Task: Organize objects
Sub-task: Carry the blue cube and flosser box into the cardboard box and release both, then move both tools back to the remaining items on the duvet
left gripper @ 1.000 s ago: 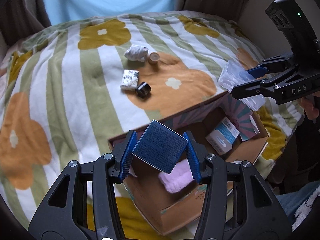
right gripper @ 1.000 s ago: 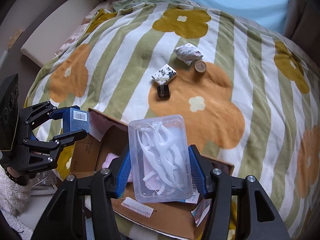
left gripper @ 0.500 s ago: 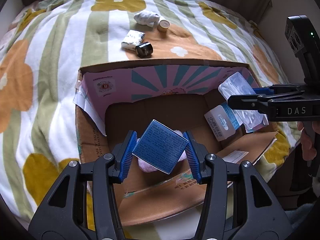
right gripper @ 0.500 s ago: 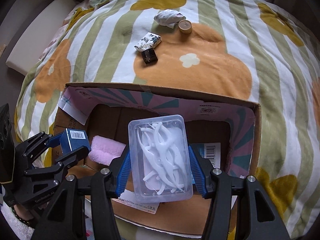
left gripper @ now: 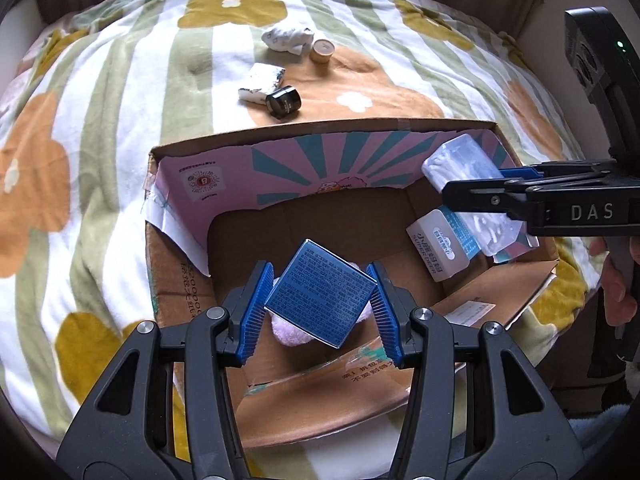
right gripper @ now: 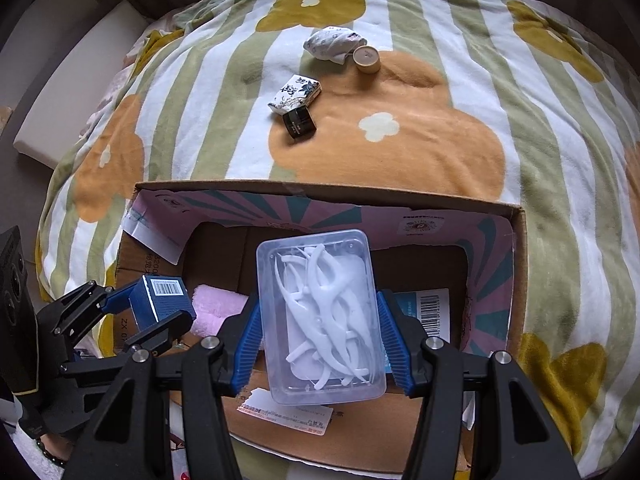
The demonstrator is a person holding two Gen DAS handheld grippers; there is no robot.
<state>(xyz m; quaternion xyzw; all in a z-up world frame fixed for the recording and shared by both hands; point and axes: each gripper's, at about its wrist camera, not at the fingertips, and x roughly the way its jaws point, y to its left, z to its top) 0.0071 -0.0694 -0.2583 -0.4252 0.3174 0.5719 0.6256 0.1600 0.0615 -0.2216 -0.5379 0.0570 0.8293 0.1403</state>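
My left gripper [left gripper: 320, 312] is shut on a blue box [left gripper: 320, 294], held tilted over the left half of the open cardboard box [left gripper: 320, 130]. It also shows in the right wrist view [right gripper: 158, 306]. My right gripper [right gripper: 320, 338] is shut on a clear plastic case of white floss picks [right gripper: 320, 312], held over the cardboard box's [right gripper: 320, 190] right half. That case shows in the left wrist view [left gripper: 460, 164]. Inside the cardboard box lie a pink cloth [right gripper: 218, 308] and a white-and-blue carton [left gripper: 440, 246].
On the flowered blanket [left gripper: 100, 120] behind the cardboard box lie a black jar [left gripper: 284, 102], a white patterned packet [left gripper: 262, 82], a rolled white cloth [left gripper: 286, 38] and a tan round tin [left gripper: 322, 51]. A white ledge [right gripper: 72, 92] stands at the left.
Both grippers have lowered a little toward the cardboard box with their loads; the box interior looms larger in both views. Neither grip has changed.
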